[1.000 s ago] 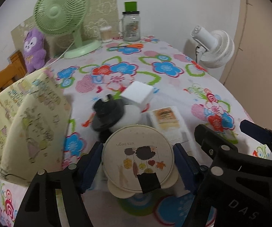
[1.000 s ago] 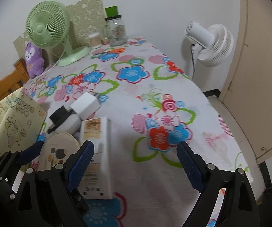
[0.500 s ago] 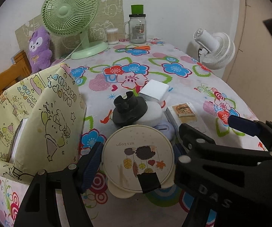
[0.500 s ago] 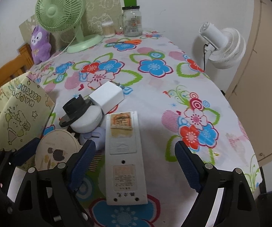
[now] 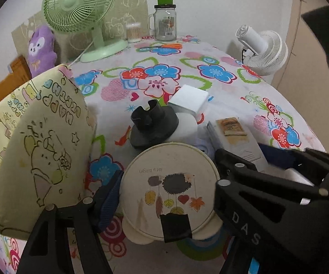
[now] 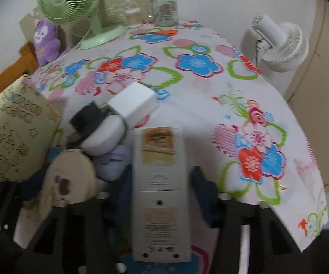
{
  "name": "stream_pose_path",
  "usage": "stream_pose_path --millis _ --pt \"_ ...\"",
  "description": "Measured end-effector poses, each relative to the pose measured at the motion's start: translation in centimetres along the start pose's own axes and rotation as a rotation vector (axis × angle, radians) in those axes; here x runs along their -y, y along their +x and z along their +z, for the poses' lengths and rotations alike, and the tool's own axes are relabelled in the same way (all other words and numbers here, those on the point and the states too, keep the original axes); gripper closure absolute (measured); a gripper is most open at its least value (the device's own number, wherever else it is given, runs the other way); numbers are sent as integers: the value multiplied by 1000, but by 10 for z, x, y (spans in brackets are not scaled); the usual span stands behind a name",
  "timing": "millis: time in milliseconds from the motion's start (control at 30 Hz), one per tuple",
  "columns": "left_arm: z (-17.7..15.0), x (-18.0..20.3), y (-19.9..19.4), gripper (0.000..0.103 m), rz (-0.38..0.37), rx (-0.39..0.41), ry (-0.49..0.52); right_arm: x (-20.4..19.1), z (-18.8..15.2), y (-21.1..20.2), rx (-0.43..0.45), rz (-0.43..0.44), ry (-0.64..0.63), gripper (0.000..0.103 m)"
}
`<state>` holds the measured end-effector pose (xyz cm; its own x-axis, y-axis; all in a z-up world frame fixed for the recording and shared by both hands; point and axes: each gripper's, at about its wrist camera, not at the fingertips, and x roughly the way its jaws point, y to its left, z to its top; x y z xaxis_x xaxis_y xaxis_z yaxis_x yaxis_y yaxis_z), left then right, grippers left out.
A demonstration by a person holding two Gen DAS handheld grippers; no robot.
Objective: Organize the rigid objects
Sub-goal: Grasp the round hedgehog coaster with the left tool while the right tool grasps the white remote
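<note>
The desk (image 5: pixel 221 96) is covered by a smooth flowered cloth. The round lid (image 5: pixel 169 187) looks matt, cream plastic. The grey remote (image 6: pixel 161 196) is smooth plastic with paper labels. The jar (image 5: pixel 164 26) is clear glass, and the purple toy (image 5: pixel 41 50) is soft plush.

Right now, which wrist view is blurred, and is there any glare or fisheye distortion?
Right wrist view: motion-smeared, label on the remote unreadable. Left wrist view: sharp, print on the round lid crisp. Both: fisheye bend, dark corner vignette, soft even light, no glare visible.
</note>
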<state>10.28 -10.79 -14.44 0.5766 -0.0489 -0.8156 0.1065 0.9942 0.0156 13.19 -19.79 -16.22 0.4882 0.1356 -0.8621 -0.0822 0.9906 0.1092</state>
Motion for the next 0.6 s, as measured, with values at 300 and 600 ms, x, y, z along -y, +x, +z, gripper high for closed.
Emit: stream_pose_path --millis 300,600 --pt "6 0 -5 28 -56 -9 -15 3 5 -11 32 -21 2 55" --pt "12 5 -27 28 -60 37 0 5 9 -36 82 -32 8 55"
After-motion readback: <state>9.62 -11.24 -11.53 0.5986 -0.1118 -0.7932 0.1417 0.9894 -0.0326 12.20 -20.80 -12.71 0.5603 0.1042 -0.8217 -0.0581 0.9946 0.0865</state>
